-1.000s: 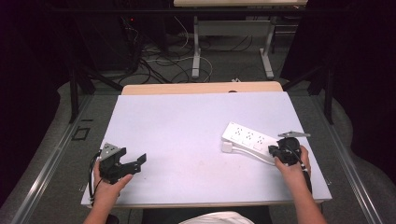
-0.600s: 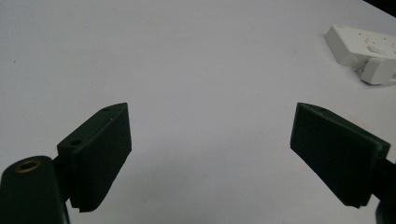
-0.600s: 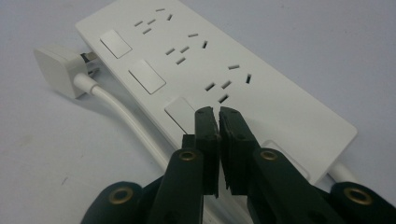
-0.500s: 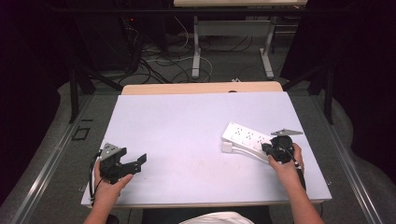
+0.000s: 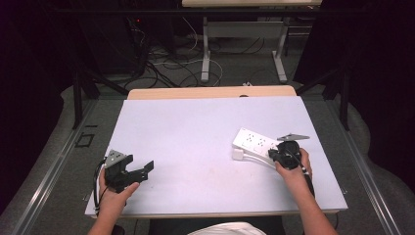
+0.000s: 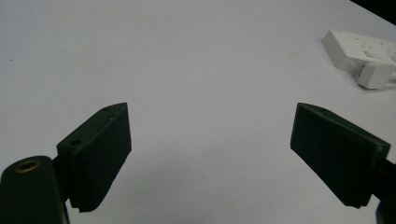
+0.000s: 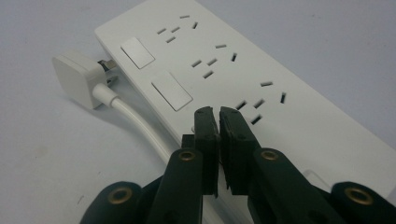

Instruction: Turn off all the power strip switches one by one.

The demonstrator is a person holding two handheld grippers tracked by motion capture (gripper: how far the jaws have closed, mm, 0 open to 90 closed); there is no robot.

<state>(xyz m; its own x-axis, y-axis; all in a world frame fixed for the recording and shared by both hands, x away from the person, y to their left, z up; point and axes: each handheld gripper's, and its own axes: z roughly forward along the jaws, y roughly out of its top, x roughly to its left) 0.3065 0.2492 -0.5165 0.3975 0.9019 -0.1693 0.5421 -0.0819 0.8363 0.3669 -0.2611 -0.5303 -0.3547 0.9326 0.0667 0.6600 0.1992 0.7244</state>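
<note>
On the bench's [image 5: 195, 122] right side lies a white power strip [image 5: 254, 143], its plug [image 7: 77, 84] unplugged just beside its end. Right hand-held gripper [image 7: 218, 114], jaws pressed nearly together on nothing, hovers over the strip's sockets. Left hand-held gripper [image 6: 210, 154] rests wide open and empty, well apart. Plugging in looks not yet started; plug not grasped.

one white power strip [image 5: 253, 142], one white plug [image 5: 238, 154] on its cable [image 7: 140, 126], two grippers, one table [image 5: 195, 127]
</note>
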